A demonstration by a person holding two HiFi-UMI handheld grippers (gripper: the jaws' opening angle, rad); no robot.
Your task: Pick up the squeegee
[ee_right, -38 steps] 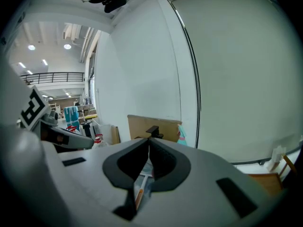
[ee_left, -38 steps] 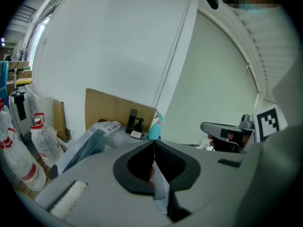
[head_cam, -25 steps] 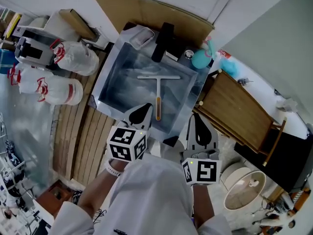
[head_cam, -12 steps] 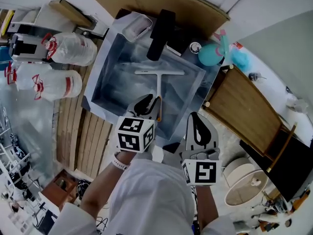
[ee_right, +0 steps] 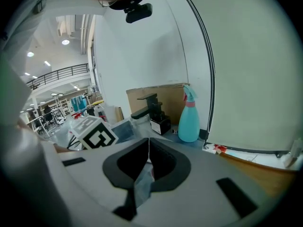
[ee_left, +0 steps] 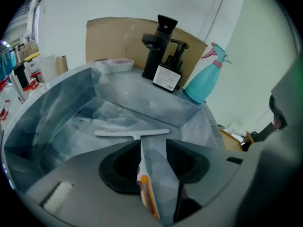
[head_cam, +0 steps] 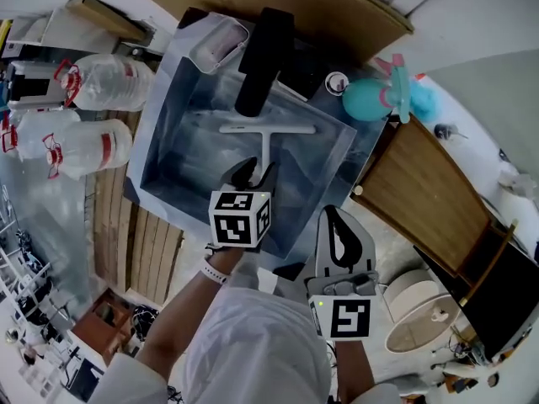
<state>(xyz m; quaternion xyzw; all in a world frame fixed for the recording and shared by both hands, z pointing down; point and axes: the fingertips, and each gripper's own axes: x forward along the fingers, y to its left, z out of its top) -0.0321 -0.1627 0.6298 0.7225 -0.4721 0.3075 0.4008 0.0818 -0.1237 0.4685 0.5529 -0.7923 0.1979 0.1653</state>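
In the steel sink's [head_cam: 181,154] middle, the left gripper's [head_cam: 253,172] jaws are opening around the white T-shaped squeegee's [head_cam: 267,130] handle; the right gripper's [head_cam: 343,225] jaws meet.

White T-shaped squeegee [head_cam: 266,130] flat in the basin [head_cam: 171,146], orange-ended handle.

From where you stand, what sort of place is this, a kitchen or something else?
Probably a mock-up washing station in a workshop or lab, not a home kitchen: a film-lined sink with a black faucet and a squeegee inside, a teal spray bottle beside it, and a cardboard sheet behind.
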